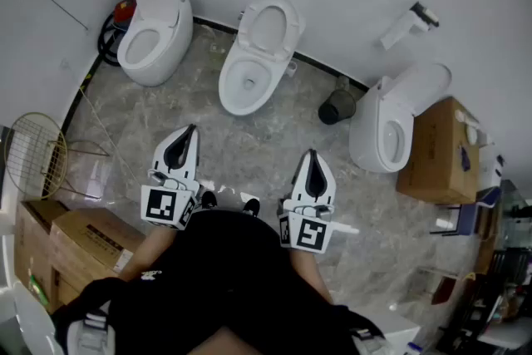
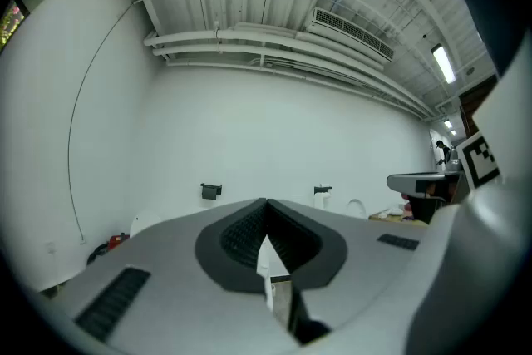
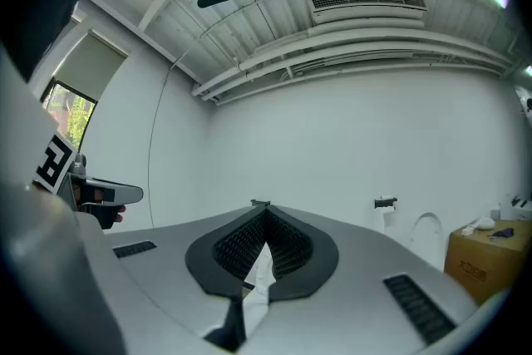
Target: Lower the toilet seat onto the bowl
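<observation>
The approach is being begun: left gripper (image 1: pixel 189 130) and right gripper (image 1: pixel 312 154) are being held fully shut, empty. The raised seat (image 1: pixel 288 19), middle of 3 toilets at the floor's (image 1: pixel 249 147) far edge, is probably being targeted; a forward reach is being called for.

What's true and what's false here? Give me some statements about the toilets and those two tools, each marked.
1. Three toilets are in view: left toilet, middle toilet, right toilet. True.
2. The left tool grips the middle toilet's seat. False: it is shut on nothing, apart from every toilet.
3. The right tool stands wide open. False: shut, empty.
4. A cardboard box stands beside the right toilet. True.
</observation>
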Demonstrator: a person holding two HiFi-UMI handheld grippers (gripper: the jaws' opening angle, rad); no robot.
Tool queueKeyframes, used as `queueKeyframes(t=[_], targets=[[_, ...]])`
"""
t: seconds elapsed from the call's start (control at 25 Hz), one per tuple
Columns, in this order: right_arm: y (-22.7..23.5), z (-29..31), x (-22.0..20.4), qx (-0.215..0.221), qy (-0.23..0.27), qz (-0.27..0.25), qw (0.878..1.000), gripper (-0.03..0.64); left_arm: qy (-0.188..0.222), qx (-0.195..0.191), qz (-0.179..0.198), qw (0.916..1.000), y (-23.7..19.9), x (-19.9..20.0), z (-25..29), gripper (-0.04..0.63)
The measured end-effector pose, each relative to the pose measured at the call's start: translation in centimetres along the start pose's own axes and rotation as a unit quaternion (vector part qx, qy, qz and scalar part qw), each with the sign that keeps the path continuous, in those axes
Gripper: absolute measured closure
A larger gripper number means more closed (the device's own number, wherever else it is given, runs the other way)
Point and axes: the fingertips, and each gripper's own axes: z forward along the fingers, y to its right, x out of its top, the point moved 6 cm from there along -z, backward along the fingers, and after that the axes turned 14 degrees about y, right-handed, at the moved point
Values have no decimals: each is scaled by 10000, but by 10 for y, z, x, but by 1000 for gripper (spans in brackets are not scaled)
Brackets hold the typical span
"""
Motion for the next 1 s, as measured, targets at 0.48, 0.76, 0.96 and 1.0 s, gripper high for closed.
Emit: queueKeyframes(t=[0.48, 0.76, 0.96, 1.0], targets=[[3, 1, -1, 40, 56, 25, 10000, 598, 105, -34, 3, 9999, 4, 7, 4, 591], [10, 3, -3, -22, 60, 44, 10000, 597, 111, -157, 96, 9998, 13, 7, 10, 589], [7, 2, -8, 24, -21, 102, 9999, 593, 113, -165, 113, 9997, 14, 4, 8, 589], [7, 2, -8, 34, -15, 100, 9999, 590, 111, -180, 131, 9997, 14, 4, 8, 589]])
